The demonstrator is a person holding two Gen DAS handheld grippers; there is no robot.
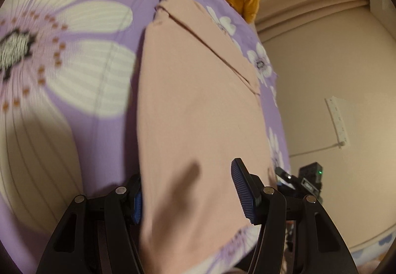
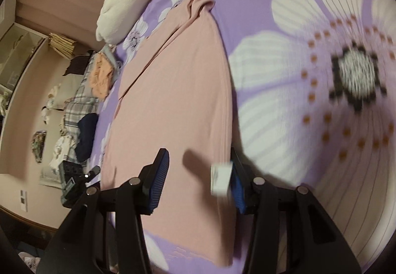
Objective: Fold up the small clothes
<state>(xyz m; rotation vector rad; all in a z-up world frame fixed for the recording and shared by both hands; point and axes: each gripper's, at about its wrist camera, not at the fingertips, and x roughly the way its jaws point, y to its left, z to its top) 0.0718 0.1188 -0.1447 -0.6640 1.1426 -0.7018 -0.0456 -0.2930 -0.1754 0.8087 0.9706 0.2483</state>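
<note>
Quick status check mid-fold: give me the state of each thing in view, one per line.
pink garment: lying flat on the bedsheet, one side folded over.
left gripper: open, jaws straddling the garment's near edge.
right gripper: open over the garment, white tag by one pad.
white plush pillow: lying at the bed's edge.

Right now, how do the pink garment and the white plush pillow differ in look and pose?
The pink garment lies flat and spread on the floral bedsheet, while the white plush pillow is puffy and sits at the bed's edge. The garment is plain pink; the pillow is cream-white with an orange part beside it. Both rest on the bed, untouched.
</note>
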